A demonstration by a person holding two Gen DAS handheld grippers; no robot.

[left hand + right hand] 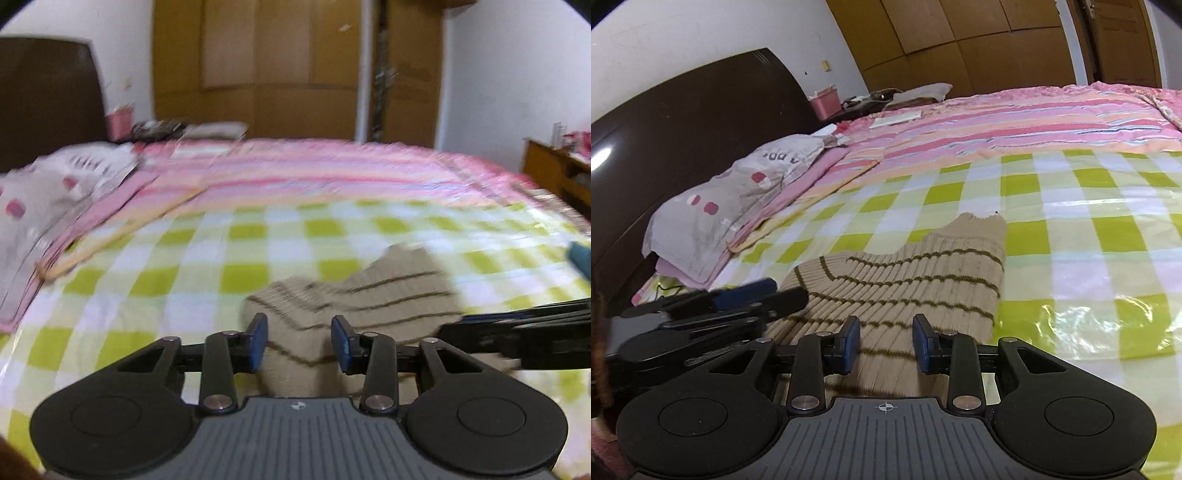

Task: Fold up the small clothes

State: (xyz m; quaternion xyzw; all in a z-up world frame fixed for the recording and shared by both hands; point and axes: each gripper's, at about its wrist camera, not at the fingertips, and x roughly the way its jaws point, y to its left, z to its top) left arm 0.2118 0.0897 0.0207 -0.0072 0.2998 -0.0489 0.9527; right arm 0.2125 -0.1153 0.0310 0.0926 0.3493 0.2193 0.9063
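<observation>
Your left tool stands parted, the beige striped knit garment running between its pads without being pinched. Your right tool is likewise released over the same garment, which lies on the green-checked bed cover.

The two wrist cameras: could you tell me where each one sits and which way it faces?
Left wrist: on the left gripper, looking down along its blue fingers across the checked cover toward the wardrobe; the right gripper enters at right.
Right wrist: on the right gripper, facing the headboard and pillow; the left gripper shows at left.
Shared: the striped beige knit between both jaws.
</observation>
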